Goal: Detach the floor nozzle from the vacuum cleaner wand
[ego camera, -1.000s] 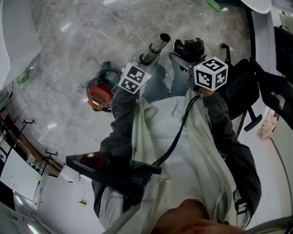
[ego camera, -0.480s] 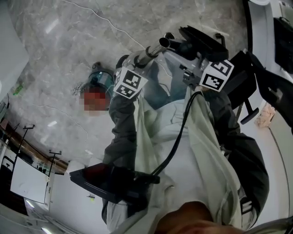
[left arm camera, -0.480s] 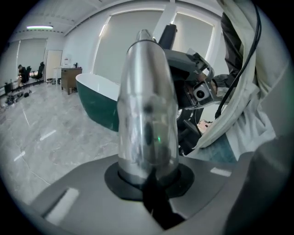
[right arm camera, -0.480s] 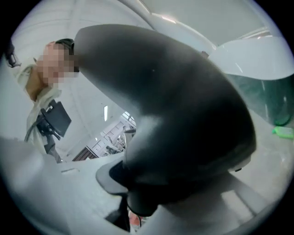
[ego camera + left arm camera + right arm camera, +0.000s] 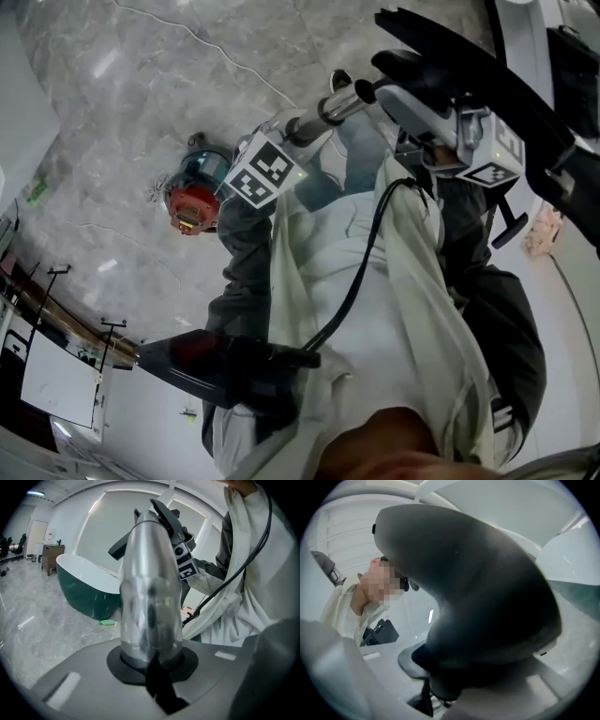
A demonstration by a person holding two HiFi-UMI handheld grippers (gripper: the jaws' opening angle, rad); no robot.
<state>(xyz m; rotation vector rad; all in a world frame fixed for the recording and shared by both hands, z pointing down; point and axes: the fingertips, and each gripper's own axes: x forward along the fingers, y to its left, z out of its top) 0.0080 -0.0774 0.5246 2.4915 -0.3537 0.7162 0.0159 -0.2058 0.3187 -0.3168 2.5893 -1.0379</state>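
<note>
**Fig.** Nozzle-from-wand separation: head view w/ both claw views.

**Grip.** The L claw (image 5: 151, 665) is closed on the chrome wand (image 5: 150, 588), which rises straight out from betw. its jaws. The R claw (image 5: 440, 686) is clamped on the dark floor nozzle (image 5: 450, 56), whose body fills most of the R claw view.

**Position.** In the head view the nozzle sits at upper right. Its neck is just beside the wand's tip at upper centre (touching or already clear: cannot tell). The vacuum body (image 5: 195, 199) lies on the marble floor (image 5: 112, 84) at centre left, well apart from both.

**Technique (judged).**
- Draw the nozzle along the wand's axis, not sideways, so the neck doesn't bind.
- The L claw serves as anchor and needs a firm hold, since polished tube may slip.
- Mind the black cable (image 5: 361, 272) hanging down the chest; it could snag.

**Pose.** The L forearm runs up from lower centre, w/ the claw aimed toward upper right. The R forearm comes up the right side, w/ the claw tipped upward (ceiling fills its view's background) and the nozzle above the wand's tip in frame.
</note>
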